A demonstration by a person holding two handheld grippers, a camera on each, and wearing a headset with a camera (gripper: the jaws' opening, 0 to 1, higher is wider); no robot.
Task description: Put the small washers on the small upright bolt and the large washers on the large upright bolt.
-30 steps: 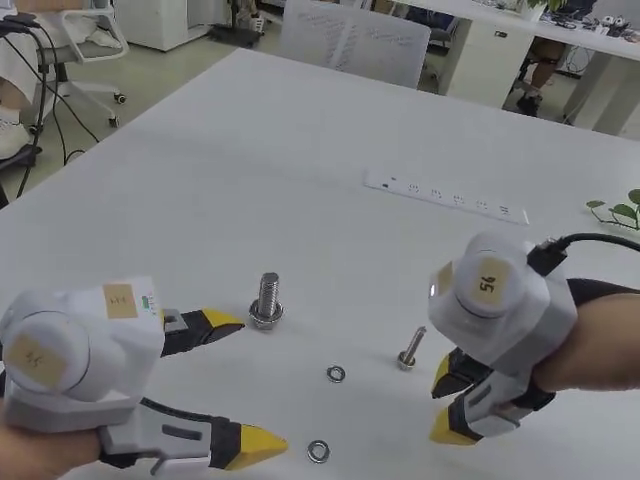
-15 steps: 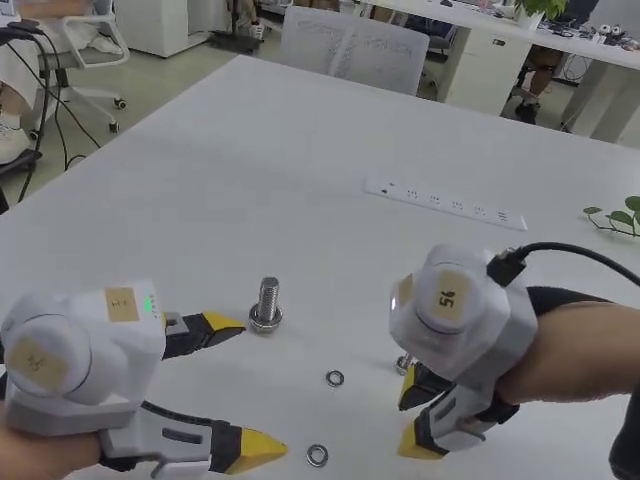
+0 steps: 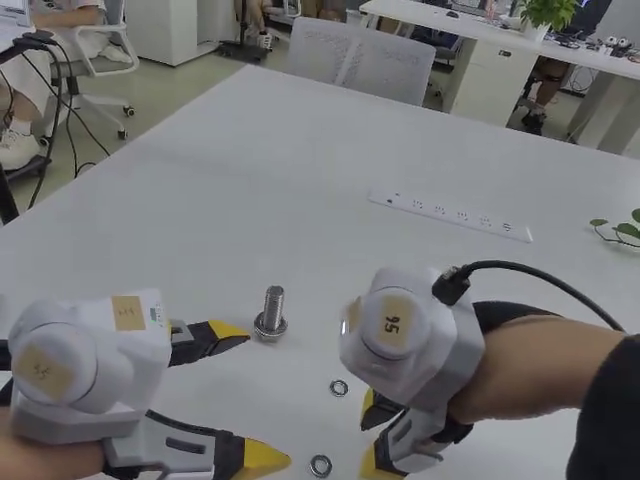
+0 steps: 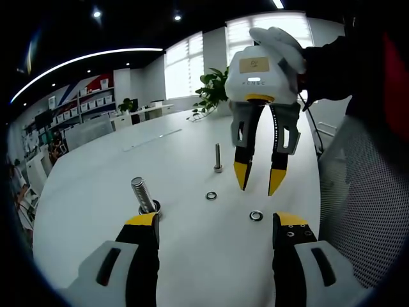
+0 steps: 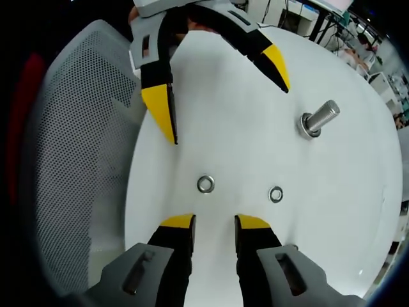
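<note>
Two steel washers lie flat on the white table, one (image 3: 339,387) just behind the other (image 3: 320,465). The large bolt (image 3: 272,312) stands upright on its head left of them. The thin small bolt (image 4: 218,158) stands upright farther back in the left gripper view. My right gripper (image 3: 372,436) hovers just right of the washers, tips pointing down, jaws a little apart and empty. Its own view has the nearer washer (image 5: 205,184) just ahead of its gripper (image 5: 215,222), the other washer (image 5: 276,194) to the right. My left gripper (image 3: 245,397) stands wide open, empty, beside the large bolt (image 4: 144,195).
A white power strip (image 3: 450,214) lies across the table farther back. A mesh office chair (image 3: 360,60) stands at the far edge. A green plant sprig (image 3: 620,228) sits at the right. Bare tabletop (image 3: 250,180) lies all around the bolts.
My right gripper has moved left and nearer to the washers, and now covers the small bolt in the head view. The left gripper has stayed put. The washers have not moved.
</note>
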